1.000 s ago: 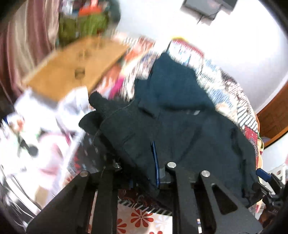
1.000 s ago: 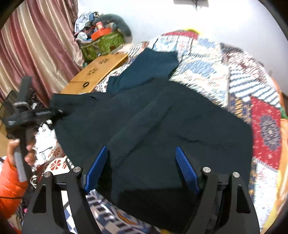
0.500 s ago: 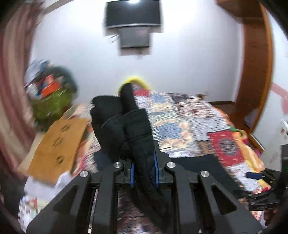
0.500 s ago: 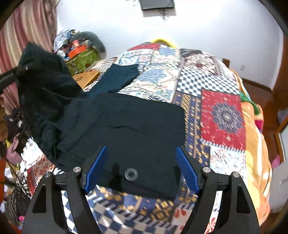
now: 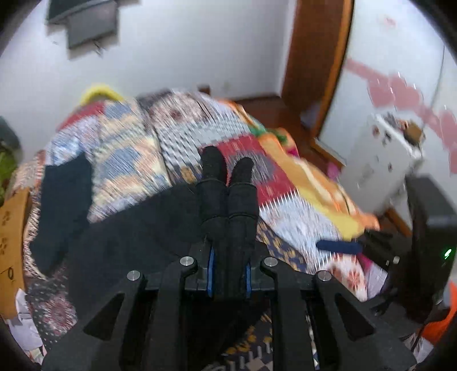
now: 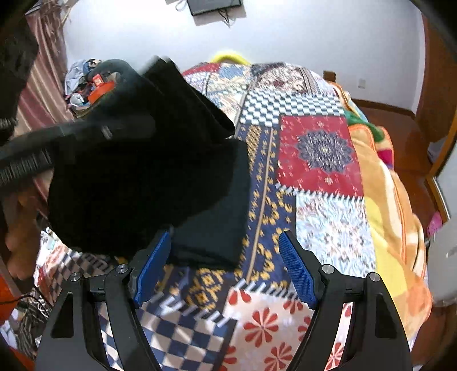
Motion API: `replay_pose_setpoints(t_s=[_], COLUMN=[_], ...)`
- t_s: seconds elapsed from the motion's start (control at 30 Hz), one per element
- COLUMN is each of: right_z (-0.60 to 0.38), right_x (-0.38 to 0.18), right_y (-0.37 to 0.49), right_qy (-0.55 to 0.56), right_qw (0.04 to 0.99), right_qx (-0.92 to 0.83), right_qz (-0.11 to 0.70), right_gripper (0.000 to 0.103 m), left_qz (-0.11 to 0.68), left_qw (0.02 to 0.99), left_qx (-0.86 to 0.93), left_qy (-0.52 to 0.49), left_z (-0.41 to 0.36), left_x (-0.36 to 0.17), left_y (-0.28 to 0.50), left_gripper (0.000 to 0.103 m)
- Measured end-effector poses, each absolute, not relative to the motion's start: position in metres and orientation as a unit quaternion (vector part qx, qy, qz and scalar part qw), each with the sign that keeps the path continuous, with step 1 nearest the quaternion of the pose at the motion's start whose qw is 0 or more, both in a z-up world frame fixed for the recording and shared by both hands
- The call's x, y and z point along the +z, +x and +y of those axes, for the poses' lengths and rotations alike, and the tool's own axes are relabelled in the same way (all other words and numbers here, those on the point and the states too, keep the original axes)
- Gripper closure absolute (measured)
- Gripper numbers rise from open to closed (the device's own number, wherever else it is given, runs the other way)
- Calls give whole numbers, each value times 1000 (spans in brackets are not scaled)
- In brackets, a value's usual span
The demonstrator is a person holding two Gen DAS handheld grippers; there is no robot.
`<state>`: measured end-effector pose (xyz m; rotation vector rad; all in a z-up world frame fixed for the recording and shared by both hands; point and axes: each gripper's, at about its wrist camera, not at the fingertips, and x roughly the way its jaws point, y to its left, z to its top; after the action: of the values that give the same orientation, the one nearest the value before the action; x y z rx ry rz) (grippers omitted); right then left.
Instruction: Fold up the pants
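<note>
The dark pants (image 6: 148, 182) lie on a patchwork quilt (image 6: 317, 148), with one part lifted and carried over the rest. My left gripper (image 5: 228, 271) is shut on a bunched fold of the pants (image 5: 228, 211), which sticks up between its blue pads. Part of the pants still lies flat on the bed in the left wrist view (image 5: 128, 237). My right gripper (image 6: 225, 271) is open and empty, low over the quilt beside the right edge of the pants. The left gripper shows as a dark blurred bar in the right wrist view (image 6: 57, 148).
The bed's right side carries an orange blanket (image 6: 391, 205). A wooden board (image 5: 11, 228) and clutter (image 6: 91, 82) lie left of the bed. A white cabinet (image 5: 380, 159) and a wooden door frame (image 5: 317, 62) stand at the right. A television (image 6: 214, 5) hangs on the wall.
My left gripper has lifted the held fold and swung it right over the flat part of the pants. My right gripper has let go of the pants and moved right.
</note>
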<state>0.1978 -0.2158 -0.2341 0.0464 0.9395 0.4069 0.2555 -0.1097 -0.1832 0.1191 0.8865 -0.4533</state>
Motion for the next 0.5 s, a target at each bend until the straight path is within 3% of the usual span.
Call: replay_pose_setpoints(t_s=[0.1, 0.23, 0.33, 0.5], right_z=[-221, -223, -219, -207], right_x=[-242, -249, -250, -251], right_y=[194, 189, 185, 184], right_qy=[22, 22, 23, 22], right_qw=[867, 863, 860, 853], right_qx=[190, 191, 196, 215], right_qz=[460, 467, 471, 475], right_gripper=[27, 27, 27, 27], left_qz=[467, 479, 448, 398], left_qw=[851, 844, 864, 904], left_qx=[-233, -240, -231, -152], left_qy=[54, 23, 13, 32], left_z=[-113, -99, -82, -41], left_x=[-199, -192, -173, -140], left_y=[254, 253, 250, 262], left_gripper=[79, 40, 26, 15])
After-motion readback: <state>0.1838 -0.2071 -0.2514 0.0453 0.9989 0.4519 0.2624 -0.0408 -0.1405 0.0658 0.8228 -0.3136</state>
